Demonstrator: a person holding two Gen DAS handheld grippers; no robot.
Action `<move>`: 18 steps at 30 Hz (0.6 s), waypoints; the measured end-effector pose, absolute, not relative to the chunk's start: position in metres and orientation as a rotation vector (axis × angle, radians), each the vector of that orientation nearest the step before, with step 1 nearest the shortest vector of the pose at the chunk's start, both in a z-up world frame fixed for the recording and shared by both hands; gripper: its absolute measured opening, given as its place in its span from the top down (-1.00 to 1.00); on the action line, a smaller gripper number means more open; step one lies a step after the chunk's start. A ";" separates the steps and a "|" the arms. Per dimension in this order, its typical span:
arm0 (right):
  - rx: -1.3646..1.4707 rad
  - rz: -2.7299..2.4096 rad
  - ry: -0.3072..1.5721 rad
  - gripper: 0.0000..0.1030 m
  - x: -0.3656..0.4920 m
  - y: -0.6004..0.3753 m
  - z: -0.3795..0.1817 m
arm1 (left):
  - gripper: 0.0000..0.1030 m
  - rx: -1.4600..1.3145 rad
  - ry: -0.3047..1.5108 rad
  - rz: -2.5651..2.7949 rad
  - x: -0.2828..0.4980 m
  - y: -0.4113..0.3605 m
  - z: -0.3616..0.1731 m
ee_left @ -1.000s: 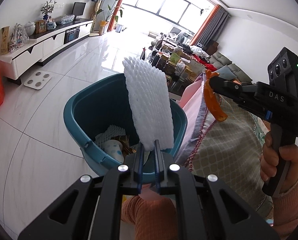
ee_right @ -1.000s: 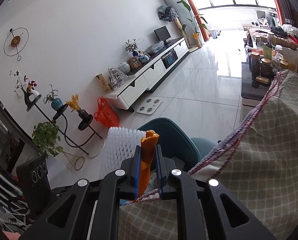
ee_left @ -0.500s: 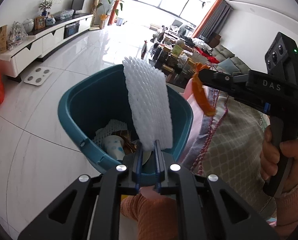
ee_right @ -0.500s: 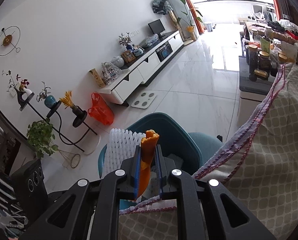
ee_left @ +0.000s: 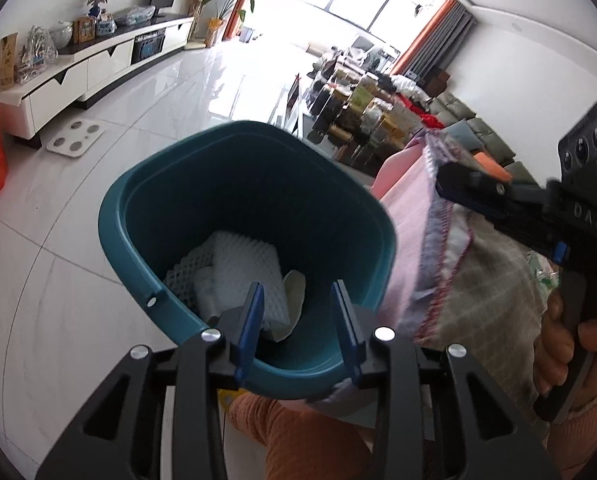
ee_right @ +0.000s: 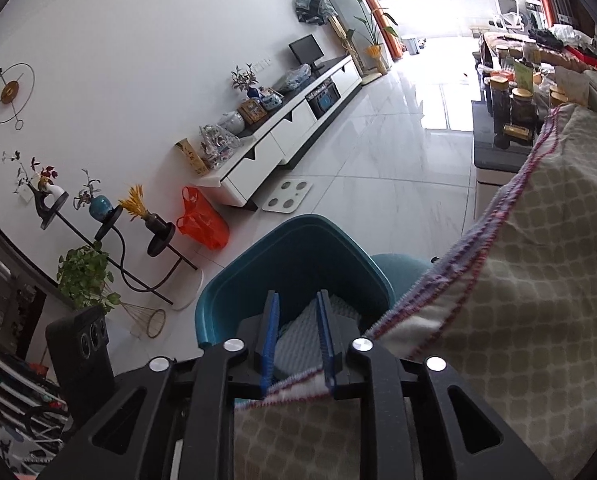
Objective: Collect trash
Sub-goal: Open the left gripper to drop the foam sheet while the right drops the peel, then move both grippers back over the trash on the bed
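My L gripper (ee_left: pixel 298 320) is wide open, empty, above the teal bin (ee_left: pixel 146 200). My R gripper (ee_right: pixel 297 336) is part open w/ nothing between fingers, though the left view shows an orange scrap (ee_left: pixel 492 166) at its tip. Bin holds 2 white foam nets (ee_left: pixel 246 264), 1 paper cup (ee_left: pixel 206 296).

1 teal bin (ee_left: pixel 130 216), 2 white foam nets (ee_left: pixel 246 268), 2 grippers (ee_left: pixel 298 328), 1 checked cloth (ee_right: pixel 538 300)

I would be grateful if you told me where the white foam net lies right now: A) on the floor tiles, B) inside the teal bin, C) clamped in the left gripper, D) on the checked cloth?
B: the white foam net lies inside the teal bin, below the open, empty left gripper.
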State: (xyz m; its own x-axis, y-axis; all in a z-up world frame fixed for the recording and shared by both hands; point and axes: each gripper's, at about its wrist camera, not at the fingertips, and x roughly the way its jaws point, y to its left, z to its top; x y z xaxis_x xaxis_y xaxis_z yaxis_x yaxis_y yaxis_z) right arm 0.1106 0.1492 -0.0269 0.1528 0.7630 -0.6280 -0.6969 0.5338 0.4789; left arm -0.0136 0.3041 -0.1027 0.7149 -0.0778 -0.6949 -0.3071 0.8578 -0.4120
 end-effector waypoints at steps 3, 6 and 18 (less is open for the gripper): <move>0.086 1.056 0.924 0.54 0.107 0.133 -0.019 | 0.30 -0.518 0.724 0.118 -0.019 0.298 -0.092; 0.091 1.056 0.879 0.45 0.100 0.111 -0.009 | 0.23 -0.486 0.673 0.073 -0.022 0.284 -0.075; 0.097 0.883 0.724 0.27 0.077 0.001 0.015 | 0.12 -0.343 0.624 -0.232 0.010 0.174 -0.041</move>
